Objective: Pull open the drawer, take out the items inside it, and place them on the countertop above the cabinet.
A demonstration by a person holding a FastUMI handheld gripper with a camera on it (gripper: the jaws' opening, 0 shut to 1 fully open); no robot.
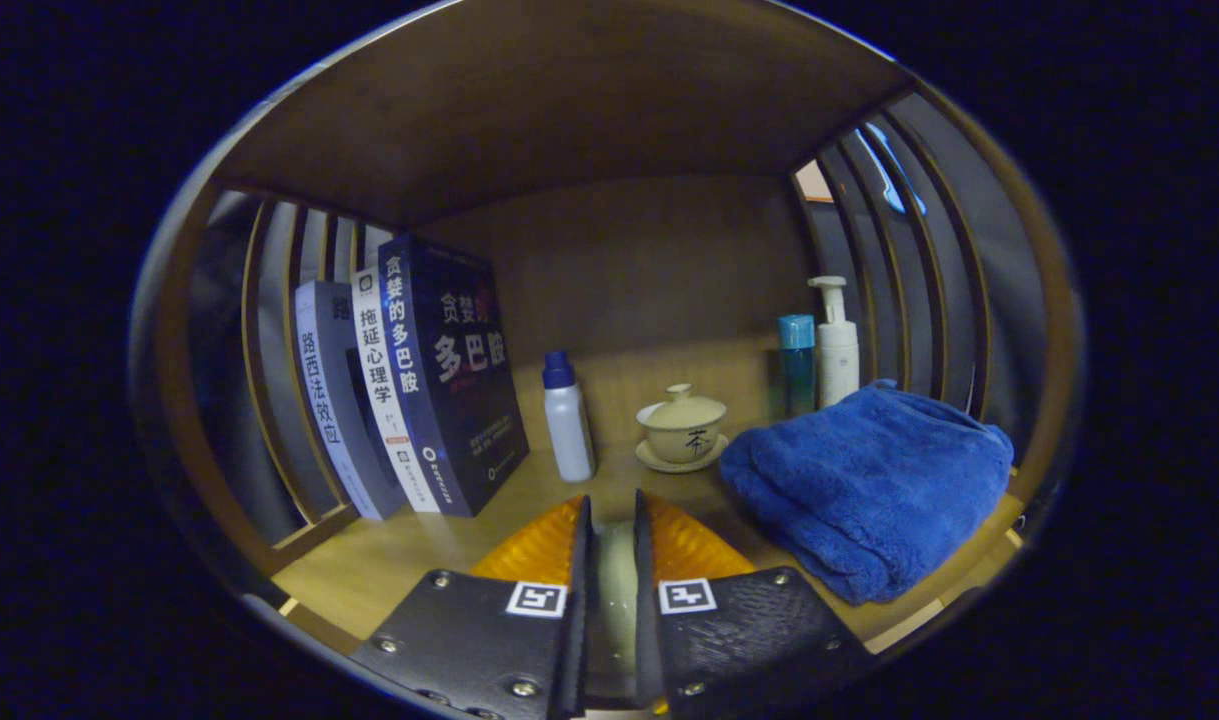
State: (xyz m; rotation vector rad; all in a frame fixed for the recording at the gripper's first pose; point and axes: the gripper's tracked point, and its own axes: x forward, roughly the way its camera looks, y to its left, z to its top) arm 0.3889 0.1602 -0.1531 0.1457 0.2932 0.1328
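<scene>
Two tool (609,530) fingers clamp pale item (615,580) (countertop (399,560)).

Pale, cream-coloured item (614,590) held upright in the narrow gap between the two claw (612,545) fingers, both pressing its sides; details mostly hidden by the fingers. It sits low over the wooden worktop (389,565), before a lidded cup.

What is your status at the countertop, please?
Gripper over countertop, jaws clamped on pale item. Lidded cup just ahead, white bottle and blue towel flanking. Little free room.
</scene>
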